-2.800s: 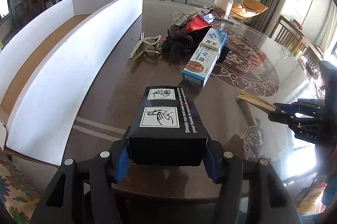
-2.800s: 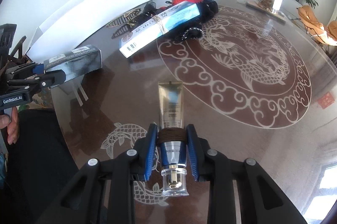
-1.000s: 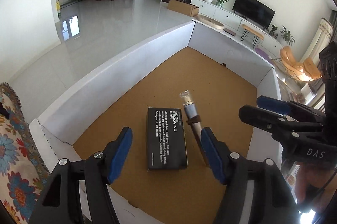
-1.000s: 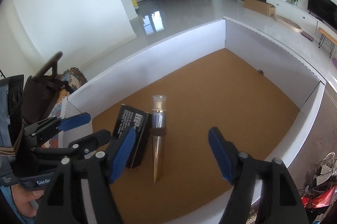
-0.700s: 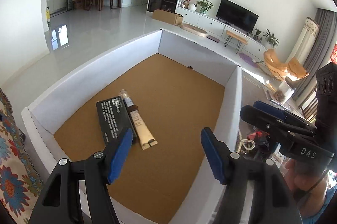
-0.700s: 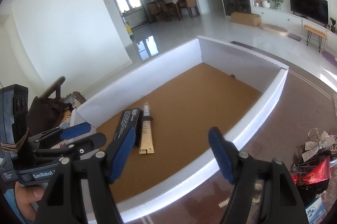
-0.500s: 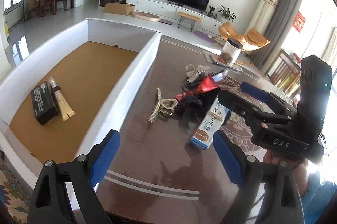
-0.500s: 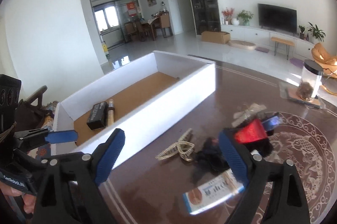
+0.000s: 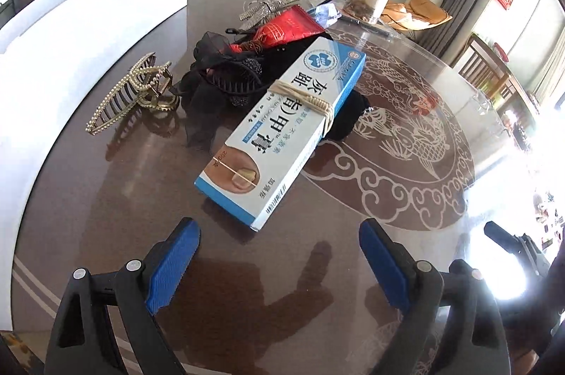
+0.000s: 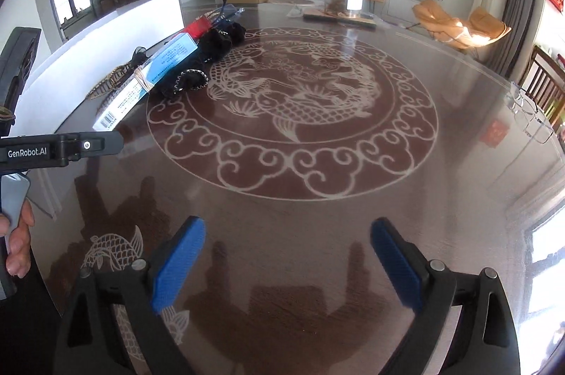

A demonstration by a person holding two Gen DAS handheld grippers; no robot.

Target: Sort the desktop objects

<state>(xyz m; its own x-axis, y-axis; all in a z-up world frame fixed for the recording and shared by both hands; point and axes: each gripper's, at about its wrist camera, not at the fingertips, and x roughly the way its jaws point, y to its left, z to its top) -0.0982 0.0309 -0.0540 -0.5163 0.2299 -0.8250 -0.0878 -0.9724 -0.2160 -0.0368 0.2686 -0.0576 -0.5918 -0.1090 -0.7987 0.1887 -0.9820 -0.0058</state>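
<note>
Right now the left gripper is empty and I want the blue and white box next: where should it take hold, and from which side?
Grip the blue and white box across its narrow width at the near end, which points at the open left gripper. Come straight in from that near side. The far end rests on the black pile, and a rubber band wraps the middle, so the near end is the freest part.

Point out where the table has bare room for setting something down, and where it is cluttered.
Bare: the table over the dragon medallion, out to the glasses, and the strip before the open right gripper. Crowded: the side along the white box wall, where the blue-and-white carton, gold hair claw and black accessories cluster.
</note>
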